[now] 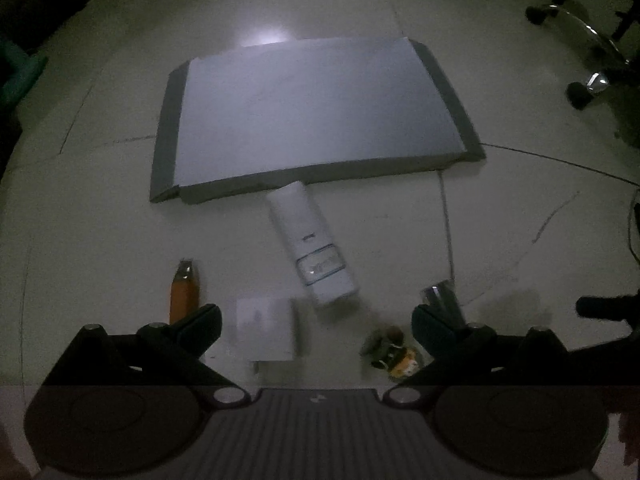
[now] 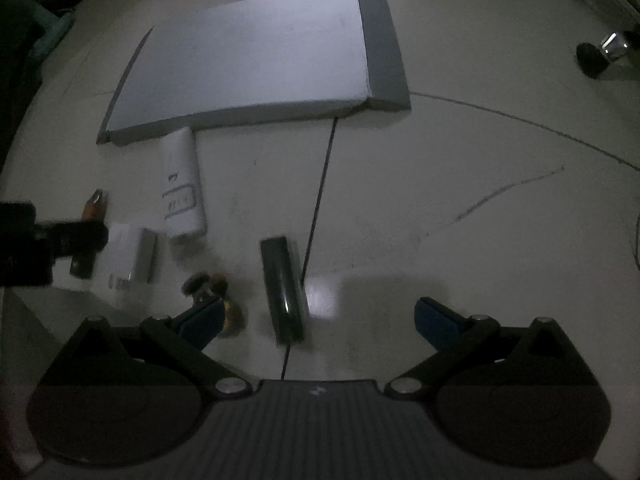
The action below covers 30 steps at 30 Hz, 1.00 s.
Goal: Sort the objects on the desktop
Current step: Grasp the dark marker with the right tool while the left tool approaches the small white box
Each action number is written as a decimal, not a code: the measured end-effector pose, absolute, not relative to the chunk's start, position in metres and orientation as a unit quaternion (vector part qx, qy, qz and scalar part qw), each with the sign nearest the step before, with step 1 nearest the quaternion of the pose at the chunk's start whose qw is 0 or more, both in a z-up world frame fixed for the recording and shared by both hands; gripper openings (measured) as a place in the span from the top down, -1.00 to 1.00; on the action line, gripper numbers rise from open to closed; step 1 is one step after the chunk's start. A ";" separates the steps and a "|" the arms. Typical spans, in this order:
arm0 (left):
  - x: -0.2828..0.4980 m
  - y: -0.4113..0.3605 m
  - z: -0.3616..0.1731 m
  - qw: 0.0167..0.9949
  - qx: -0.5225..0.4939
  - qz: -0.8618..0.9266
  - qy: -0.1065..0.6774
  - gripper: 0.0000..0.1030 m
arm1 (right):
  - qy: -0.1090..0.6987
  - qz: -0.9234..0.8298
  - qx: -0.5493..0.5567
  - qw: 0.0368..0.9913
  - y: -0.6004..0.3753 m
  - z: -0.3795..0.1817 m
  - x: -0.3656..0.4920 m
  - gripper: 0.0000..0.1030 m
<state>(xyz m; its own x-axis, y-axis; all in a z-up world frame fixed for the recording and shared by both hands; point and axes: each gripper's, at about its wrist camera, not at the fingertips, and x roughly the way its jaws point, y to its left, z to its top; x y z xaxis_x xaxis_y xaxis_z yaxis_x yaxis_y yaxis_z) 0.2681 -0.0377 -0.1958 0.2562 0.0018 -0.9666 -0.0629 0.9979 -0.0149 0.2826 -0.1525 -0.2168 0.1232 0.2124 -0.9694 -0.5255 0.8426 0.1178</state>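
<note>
Both my grippers, left (image 1: 316, 328) and right (image 2: 318, 322), spread wide, empty. Sorting not begun, I judge: grey board (image 1: 312, 116) bare. White tube (image 1: 310, 242) touches its near edge; orange bottle (image 1: 184, 290), small white box (image 1: 264, 330), toy clump (image 1: 390, 350), dark case (image 2: 282, 286) lie loose on floor (image 2: 460, 168).

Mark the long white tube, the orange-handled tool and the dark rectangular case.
Long white tube (image 1: 310, 240): left wrist view, mid-body above the label.
Orange-handled tool (image 1: 184, 294): left wrist view, orange grip.
Dark rectangular case (image 2: 282, 286): right wrist view, top face centre.
</note>
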 end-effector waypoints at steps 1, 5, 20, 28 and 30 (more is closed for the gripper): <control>0.269 -0.036 -0.199 0.790 -0.028 0.017 0.612 -1.00 | 0.616 0.252 -0.130 0.735 -0.150 -0.220 0.284 -1.00; 0.269 -0.031 -0.212 0.782 -0.025 0.013 0.622 -1.00 | 0.625 0.260 -0.148 0.721 -0.137 -0.234 0.285 -0.88; 0.280 0.002 -0.247 0.762 -0.047 0.016 0.645 -1.00 | 0.650 0.280 -0.181 0.683 -0.114 -0.286 0.284 -0.22; 0.288 0.009 -0.268 0.736 -0.073 0.016 0.672 -1.00 | 0.663 0.304 -0.175 0.662 -0.103 -0.297 0.293 -0.12; 0.290 0.011 -0.272 0.735 -0.081 0.018 0.673 -1.00 | 0.664 0.307 -0.183 0.657 -0.100 -0.303 0.293 0.05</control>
<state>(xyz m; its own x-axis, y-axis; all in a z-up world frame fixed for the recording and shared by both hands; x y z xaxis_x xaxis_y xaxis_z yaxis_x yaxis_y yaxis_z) 0.2904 0.0108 -0.2721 0.0923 -0.0835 -0.9922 -0.1351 0.9862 -0.0955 0.2934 -0.0998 -0.3026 -0.0697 0.1593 -0.9848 -0.6464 0.7447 0.1662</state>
